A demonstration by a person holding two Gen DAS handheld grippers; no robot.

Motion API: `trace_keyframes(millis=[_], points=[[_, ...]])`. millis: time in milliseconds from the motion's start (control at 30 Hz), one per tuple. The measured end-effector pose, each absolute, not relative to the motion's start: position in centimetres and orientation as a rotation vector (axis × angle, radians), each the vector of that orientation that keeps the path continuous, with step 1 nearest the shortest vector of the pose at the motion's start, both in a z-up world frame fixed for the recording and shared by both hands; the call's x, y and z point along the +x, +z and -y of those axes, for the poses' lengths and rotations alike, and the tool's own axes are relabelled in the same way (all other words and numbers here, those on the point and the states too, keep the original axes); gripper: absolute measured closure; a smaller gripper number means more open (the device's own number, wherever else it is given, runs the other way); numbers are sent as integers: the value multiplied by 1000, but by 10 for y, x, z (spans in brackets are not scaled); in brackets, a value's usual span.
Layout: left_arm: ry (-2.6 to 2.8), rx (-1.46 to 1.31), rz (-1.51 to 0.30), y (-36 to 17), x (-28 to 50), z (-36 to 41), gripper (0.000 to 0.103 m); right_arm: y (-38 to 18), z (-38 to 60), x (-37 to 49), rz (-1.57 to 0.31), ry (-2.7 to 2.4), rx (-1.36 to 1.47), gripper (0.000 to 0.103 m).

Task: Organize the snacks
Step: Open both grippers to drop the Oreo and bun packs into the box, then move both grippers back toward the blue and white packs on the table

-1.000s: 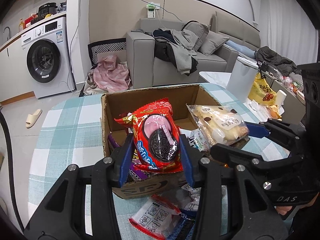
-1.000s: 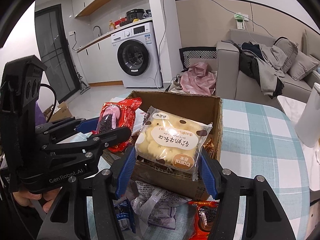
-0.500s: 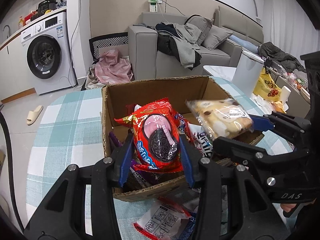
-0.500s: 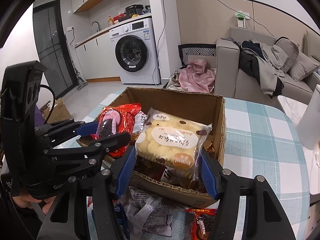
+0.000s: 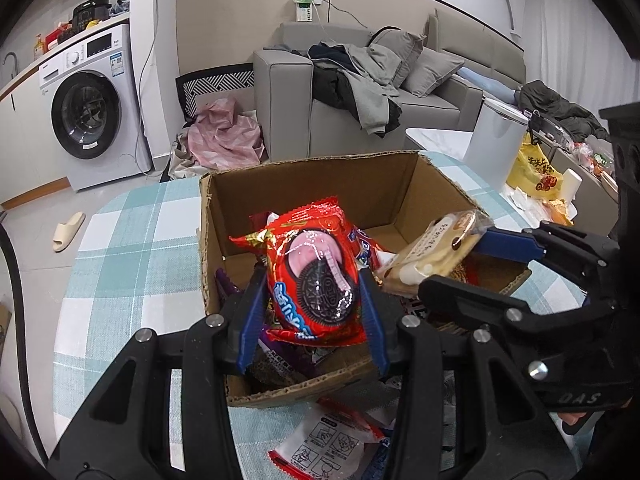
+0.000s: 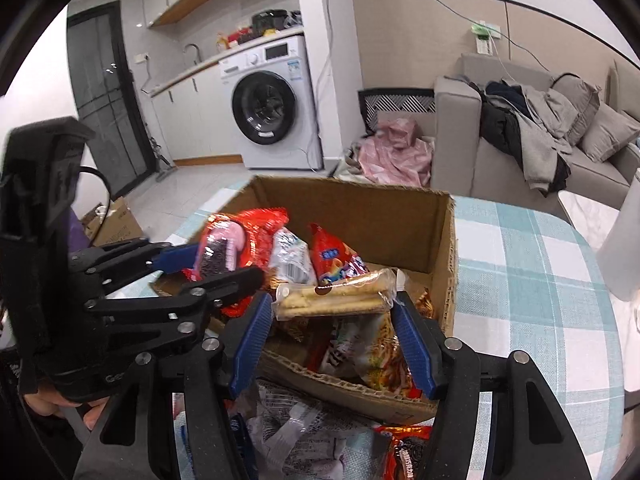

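Both grippers now reach farther over the box [image 5: 312, 184]; the right gripper [image 6: 332, 320] tips its bun pack [image 6: 332, 298] flat, edge-on.

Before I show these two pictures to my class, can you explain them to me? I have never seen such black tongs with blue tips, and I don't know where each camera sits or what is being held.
No robot here: a person holds a two-finger gripper in each hand, each carrying a fisheye camera looking along its fingers. One picture comes from the left gripper, shut on a red Oreo packet. The other comes from the right gripper, shut on a pale bread packet. Both packets are held over an open cardboard box already holding snacks, on a checked tablecloth. More wrapped snacks lie on the cloth in front of the box.
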State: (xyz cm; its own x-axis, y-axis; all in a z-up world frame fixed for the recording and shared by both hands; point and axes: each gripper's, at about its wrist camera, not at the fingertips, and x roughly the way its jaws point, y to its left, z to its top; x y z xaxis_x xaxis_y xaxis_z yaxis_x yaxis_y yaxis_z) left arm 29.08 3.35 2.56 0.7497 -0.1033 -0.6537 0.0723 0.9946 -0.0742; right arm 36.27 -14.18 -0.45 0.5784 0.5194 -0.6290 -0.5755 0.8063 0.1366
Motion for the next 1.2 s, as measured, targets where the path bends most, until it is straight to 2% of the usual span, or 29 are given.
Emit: trace_keyframes(millis=[100,167,267,400,533,1200], points=[[-86,-50,-705,28,285,-34,58,2,145,353,-660,629,-100,24],[-77,-52,-691,31,279,-35,36,8,148,346,-632,620,-108,20],[-86,-59,-667,38,269,-36,21,12,155,340,-623,580,-125,12],[-67,-61,-659,46,254,-36,16,16,167,334,-631,532,-120,6],[-66,-67,-642,51,235,-37,1,16,186,326,-638,520,-61,0],[-38,-125,-615,44,150,-35,1,4,230,279,-669,506,-40,0]])
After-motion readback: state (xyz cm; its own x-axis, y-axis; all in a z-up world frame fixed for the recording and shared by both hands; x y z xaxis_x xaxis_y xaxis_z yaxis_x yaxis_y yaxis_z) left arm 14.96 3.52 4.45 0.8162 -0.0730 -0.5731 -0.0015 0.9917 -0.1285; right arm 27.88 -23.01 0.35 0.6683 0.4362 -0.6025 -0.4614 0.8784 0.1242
